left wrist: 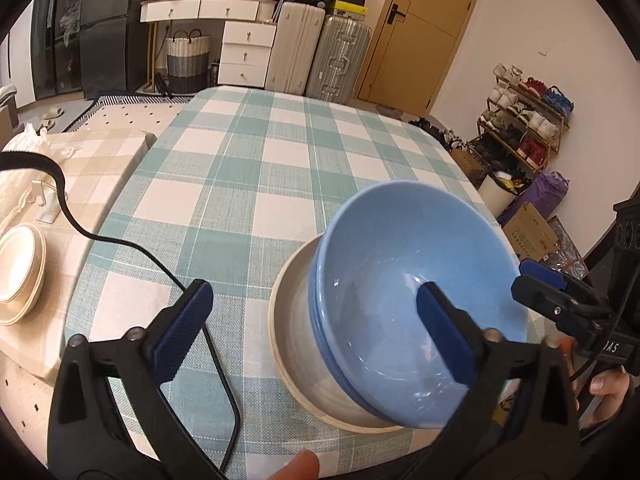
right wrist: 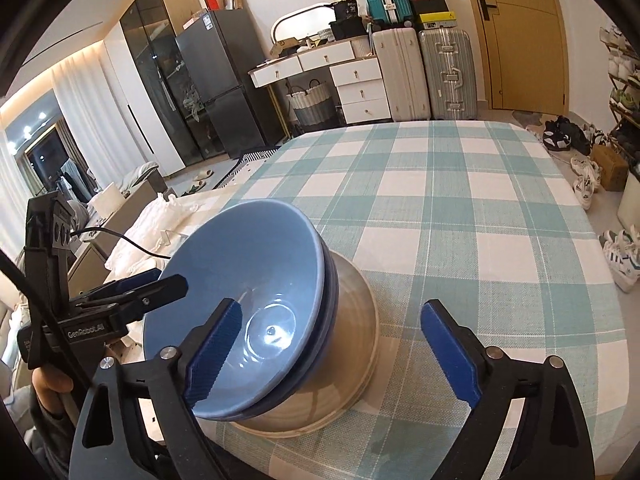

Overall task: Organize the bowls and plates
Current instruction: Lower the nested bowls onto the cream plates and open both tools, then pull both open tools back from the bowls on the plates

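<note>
Left gripper, black-armed with blue ribbed pads, spread wide and holding nothing; likewise the right gripper, gaping just as wide and empty. Between and just ahead of both: a stack of glossy sky-blue ceramic bowls, nested, seated in a wider cream-and-grey glazed bowl on the teal-and-white checked tablecloth. From the left claw, stack off to the right, the right-hand pad crossing the blue rim without visibly pressing on it, the left-hand pad out over bare cloth and a black cable. From the right claw, mirror case: stack to the left, the left-hand pad over the near rim, the right-hand pad well clear above the cloth. No long axis to speak of in a round stack, only an upright one, mouth up, appearing tilted by the lens. Neither claw plainly nearer; both flank the stack on opposite sides, tips about level with the rim. Farther out, left of the left claw, a separate pile of cream shallow dishes on a beige checked surface, well apart. Probably a release just finished, with that cream pile or the bowls next to be reached for; any regrasp calls for shifting sideways toward the rim first.
</note>
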Available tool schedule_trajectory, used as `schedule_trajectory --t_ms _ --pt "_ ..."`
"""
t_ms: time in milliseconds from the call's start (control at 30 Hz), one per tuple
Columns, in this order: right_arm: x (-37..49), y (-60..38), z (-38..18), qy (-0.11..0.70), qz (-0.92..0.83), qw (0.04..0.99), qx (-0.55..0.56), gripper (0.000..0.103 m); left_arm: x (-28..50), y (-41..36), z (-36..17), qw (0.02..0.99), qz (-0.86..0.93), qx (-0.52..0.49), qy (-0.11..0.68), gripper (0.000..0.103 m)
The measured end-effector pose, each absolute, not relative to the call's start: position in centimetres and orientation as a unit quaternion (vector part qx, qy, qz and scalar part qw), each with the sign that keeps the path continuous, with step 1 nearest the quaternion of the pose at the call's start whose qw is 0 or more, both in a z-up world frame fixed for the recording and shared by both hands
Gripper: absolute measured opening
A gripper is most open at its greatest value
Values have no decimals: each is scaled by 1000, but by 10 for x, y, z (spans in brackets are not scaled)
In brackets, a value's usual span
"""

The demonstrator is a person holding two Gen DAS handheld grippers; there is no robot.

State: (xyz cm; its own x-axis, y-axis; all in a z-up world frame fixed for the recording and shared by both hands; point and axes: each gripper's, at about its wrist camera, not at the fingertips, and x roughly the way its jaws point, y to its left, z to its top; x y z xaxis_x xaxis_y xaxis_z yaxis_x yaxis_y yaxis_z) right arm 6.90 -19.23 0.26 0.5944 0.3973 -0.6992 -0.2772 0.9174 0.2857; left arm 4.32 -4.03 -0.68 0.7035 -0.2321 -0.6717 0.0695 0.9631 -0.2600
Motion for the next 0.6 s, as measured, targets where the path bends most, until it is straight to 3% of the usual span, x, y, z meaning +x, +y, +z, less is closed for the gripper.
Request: schedule_trajectory --t_ms 600 --pt "53 -219 19 336 127 933 39 98 20 -8 14 943 -54 -89 317 101"
